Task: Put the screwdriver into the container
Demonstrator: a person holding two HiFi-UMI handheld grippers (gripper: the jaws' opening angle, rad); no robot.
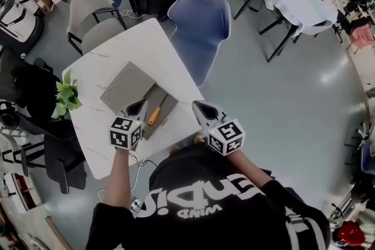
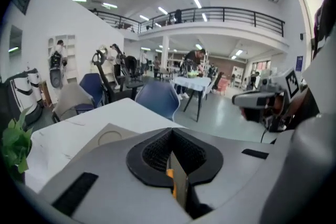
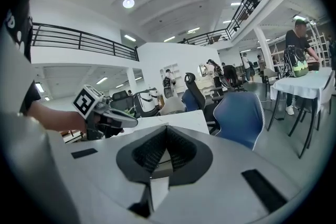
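The screwdriver (image 1: 155,114), with an orange handle and a thin shaft, lies inside the grey container (image 1: 167,117) at the near edge of the white table (image 1: 140,44). My left gripper (image 1: 139,106) is shut and empty, hovering just left of the screwdriver. In the left gripper view only an orange sliver of the handle (image 2: 169,172) shows under the closed left gripper (image 2: 171,136). My right gripper (image 1: 200,107) is shut and empty, off the table's right edge near the container. The right gripper (image 3: 166,131) shows nothing between its pads.
A flat grey lid (image 1: 125,88) with a round mark lies beside the container. A green plant (image 1: 66,96) stands at the table's left edge. A blue chair (image 1: 199,26) and grey chairs (image 1: 94,14) stand behind the table. Open floor lies to the right.
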